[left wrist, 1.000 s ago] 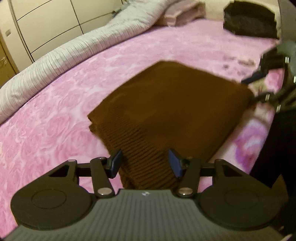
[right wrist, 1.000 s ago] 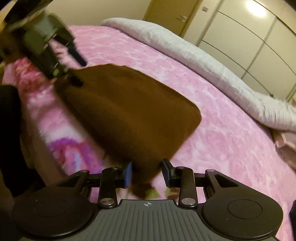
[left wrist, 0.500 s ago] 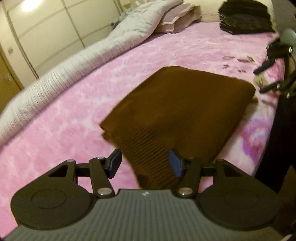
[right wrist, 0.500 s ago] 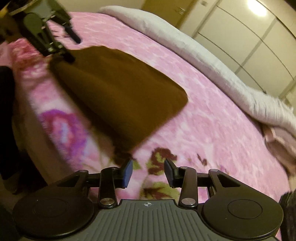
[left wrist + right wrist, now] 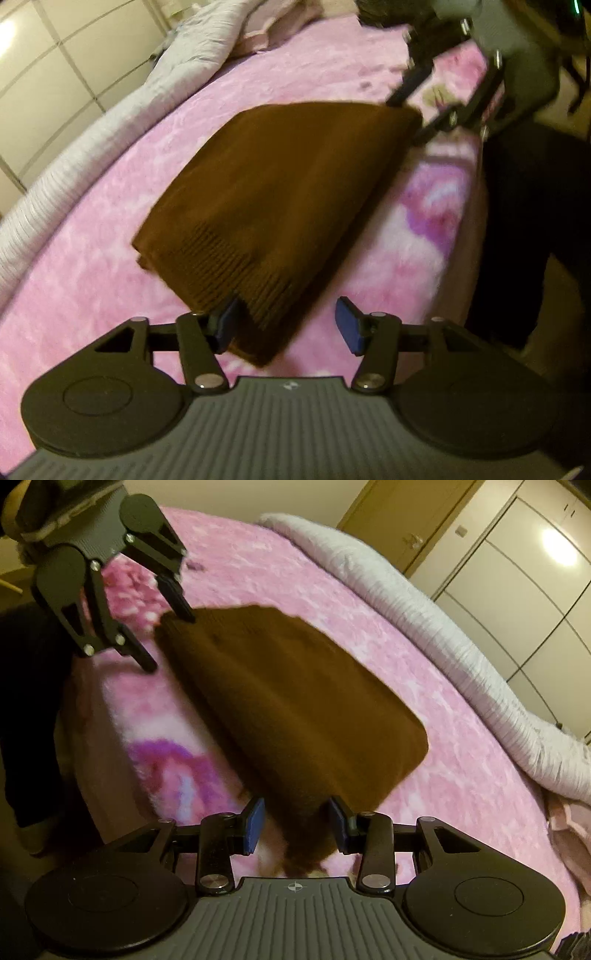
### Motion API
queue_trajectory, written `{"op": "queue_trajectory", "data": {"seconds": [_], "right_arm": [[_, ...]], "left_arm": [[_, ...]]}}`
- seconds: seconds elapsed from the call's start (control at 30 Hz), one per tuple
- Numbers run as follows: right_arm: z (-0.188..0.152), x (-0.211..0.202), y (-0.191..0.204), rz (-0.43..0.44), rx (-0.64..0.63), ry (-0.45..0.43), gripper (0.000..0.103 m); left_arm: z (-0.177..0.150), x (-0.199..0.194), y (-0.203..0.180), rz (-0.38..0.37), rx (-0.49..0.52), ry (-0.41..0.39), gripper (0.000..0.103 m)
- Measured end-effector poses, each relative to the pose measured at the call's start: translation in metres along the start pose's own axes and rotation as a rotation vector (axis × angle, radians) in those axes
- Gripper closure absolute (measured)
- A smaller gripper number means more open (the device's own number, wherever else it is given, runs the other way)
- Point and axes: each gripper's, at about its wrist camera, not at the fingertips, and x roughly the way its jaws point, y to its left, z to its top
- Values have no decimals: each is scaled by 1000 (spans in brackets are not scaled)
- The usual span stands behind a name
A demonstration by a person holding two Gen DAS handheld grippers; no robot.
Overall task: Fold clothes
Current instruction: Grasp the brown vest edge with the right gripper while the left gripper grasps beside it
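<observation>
Flanking folded sweater (image 5: 280, 192), seemingly open grippers.

both wrist views look low across the bed (image 5: 332, 74) from opposite ends, sharing the brown sweater (image 5: 280, 184).

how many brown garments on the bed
1: the folded brown sweater lies on the pink blanket near the bed's edge, between the two hand-held grippers. Others may lie out of frame.

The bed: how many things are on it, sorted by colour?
Brown: 1, the folded brown sweater
Grey-white: 1, the rolled duvet
Pale pink: 1, the pink fabric bundle
Black: 1, the dark pile, blurred
Total: 4
</observation>
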Motion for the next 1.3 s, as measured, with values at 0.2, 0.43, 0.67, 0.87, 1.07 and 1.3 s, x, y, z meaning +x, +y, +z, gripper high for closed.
{"op": "queue_trajectory", "data": {"seconds": [0.2,0.43,0.67,0.87,1.07,1.3], "right_arm": [[2,-9,4,-42,-75,9,63],[-12,13,42,-145,-424,51,56],[-9,29,36,-143,-539,24,72],[26,2,-9,-45,-372,-5,75],[38,-15,-35,11,-247,-20,75],[21,-4,-11,4,-234,28,69]], "left_arm": [[1,-7,4,22,14,4,51],[4,-26,5,97,46,-54,40],[8,-21,-34,174,281,-102,21],[17,9,-61,252,440,-90,19],[20,37,-62,356,531,-38,43],[33,45,-35,254,400,37,81]]}}
